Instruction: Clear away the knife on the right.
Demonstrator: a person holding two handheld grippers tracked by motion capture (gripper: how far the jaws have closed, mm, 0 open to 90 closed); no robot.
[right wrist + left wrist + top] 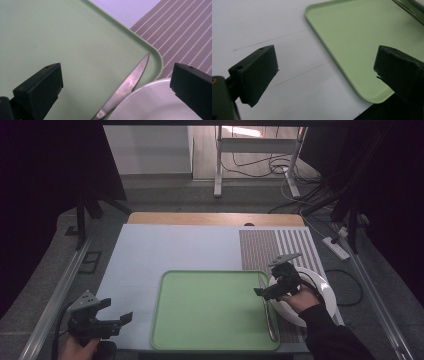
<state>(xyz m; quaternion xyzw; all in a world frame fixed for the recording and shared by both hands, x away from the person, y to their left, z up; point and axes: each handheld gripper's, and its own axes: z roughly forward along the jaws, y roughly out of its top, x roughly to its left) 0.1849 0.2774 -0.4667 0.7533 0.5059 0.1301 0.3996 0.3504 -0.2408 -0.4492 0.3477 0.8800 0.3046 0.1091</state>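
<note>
A light green tray [210, 315] lies on the white sheet near the table's front edge. Along the tray's right rim lies a serrated metal knife [268, 312], its tip near the far right corner [136, 73]. A white plate [322, 287] sits just right of the tray on a striped placemat, and its rim [155, 102] hides the knife's lower part in the right gripper view. My right gripper [262, 292] hovers over the knife and the plate's edge, jaws wide open [117, 85] and holding nothing. My left gripper [117, 311] rests open at the front left, with nothing between its jaws [325, 72].
The brown-and-white striped placemat [280, 247] covers the table's right side. A wooden table edge [215, 218] runs along the back. Metal rails flank the table, and cables and a desk frame [260, 150] stand on the floor beyond.
</note>
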